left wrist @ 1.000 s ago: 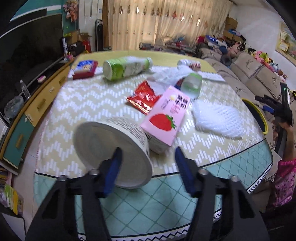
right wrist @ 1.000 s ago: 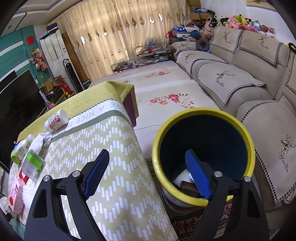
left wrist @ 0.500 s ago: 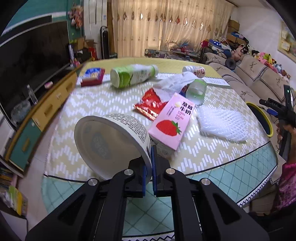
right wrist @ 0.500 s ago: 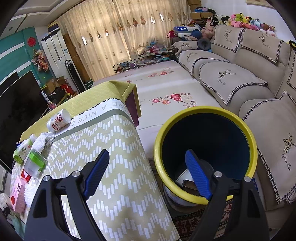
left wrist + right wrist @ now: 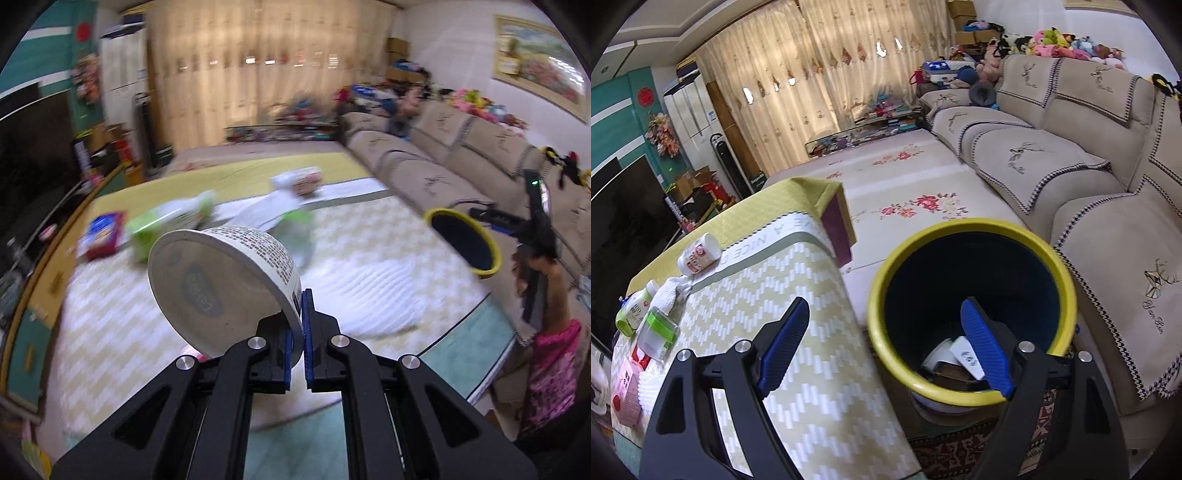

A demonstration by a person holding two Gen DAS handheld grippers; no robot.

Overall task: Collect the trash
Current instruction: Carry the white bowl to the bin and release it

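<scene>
The table [image 5: 798, 295], under its zigzag cloth, is the anchor here, and everything else sits off it. Just beside its corner on the sofa side stands the yellow-rimmed bin [image 5: 971, 389], open-mouthed, with a few discarded pieces lying at its bottom. Above the table, the paper bowl [image 5: 221, 284] is in the air, tilted on its side with its inside facing the camera, clear of the cloth. The left gripper [image 5: 297, 339] has its jaws pinched tight on the bowl's rim, one pad inside, one outside. The right gripper [image 5: 882, 347] hangs with jaws spread wide and nothing between them, straddling the gap between table edge and bin. On the table lie a pink strawberry carton [image 5: 626, 391], a clear cup with a green band [image 5: 659, 332], a green-capped bottle [image 5: 633, 312] and a small white bottle [image 5: 700, 254] toward the far end.
</scene>
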